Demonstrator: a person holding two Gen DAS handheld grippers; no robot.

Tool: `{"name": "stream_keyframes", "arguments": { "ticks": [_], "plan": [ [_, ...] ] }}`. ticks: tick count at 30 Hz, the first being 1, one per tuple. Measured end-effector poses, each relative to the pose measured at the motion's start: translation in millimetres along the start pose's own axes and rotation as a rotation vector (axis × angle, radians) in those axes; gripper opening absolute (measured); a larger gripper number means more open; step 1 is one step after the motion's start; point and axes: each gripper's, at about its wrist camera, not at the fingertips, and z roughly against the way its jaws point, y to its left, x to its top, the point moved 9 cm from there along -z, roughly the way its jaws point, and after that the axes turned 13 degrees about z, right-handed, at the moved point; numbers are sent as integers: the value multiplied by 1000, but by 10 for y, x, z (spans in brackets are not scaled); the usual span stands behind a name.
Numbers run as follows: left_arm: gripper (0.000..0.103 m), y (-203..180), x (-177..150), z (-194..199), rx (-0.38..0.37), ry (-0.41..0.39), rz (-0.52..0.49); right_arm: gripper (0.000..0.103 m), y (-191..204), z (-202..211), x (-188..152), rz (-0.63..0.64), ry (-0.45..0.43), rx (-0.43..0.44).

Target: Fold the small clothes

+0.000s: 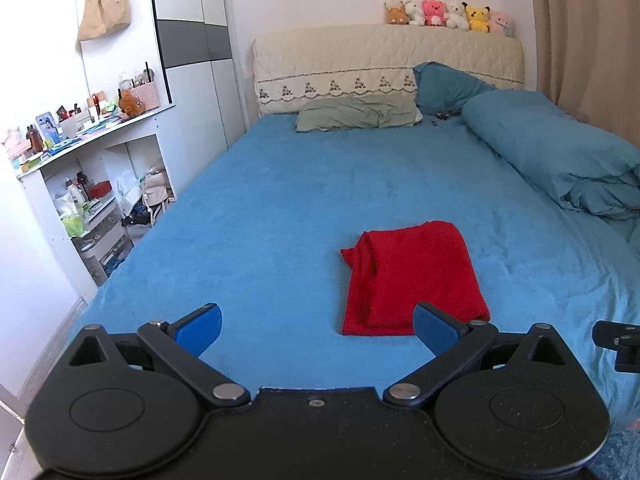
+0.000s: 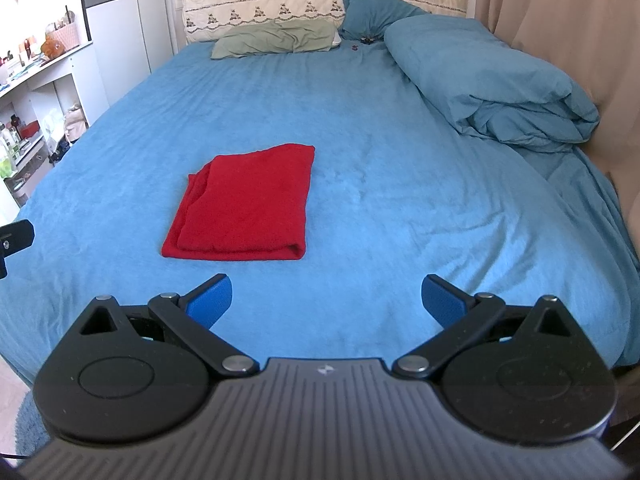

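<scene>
A red garment [image 1: 412, 276] lies folded into a rough rectangle on the blue bed sheet [image 1: 260, 220]; it also shows in the right wrist view [image 2: 248, 204]. My left gripper [image 1: 316, 330] is open and empty, held above the sheet just near and left of the garment's near edge. My right gripper [image 2: 326, 298] is open and empty, held near and to the right of the garment. Neither gripper touches the cloth. A piece of the right gripper shows at the left wrist view's right edge [image 1: 618, 340].
A rolled blue duvet [image 2: 488, 80] lies along the bed's right side. A green pillow [image 1: 360, 114] and blue pillow [image 1: 448, 84] lie at the headboard [image 1: 384, 56]. Plush toys [image 1: 448, 14] sit on top. A cluttered white shelf [image 1: 80, 160] stands left; a curtain [image 2: 560, 20] hangs right.
</scene>
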Motion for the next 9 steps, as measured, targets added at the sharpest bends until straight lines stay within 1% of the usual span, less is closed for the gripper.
{"name": "stream_keyframes", "arguments": {
  "ticks": [9],
  "plan": [
    [103, -30, -19, -53, -20, 13, 6, 103, -8, -10, 21, -6, 4, -5]
  ]
}}
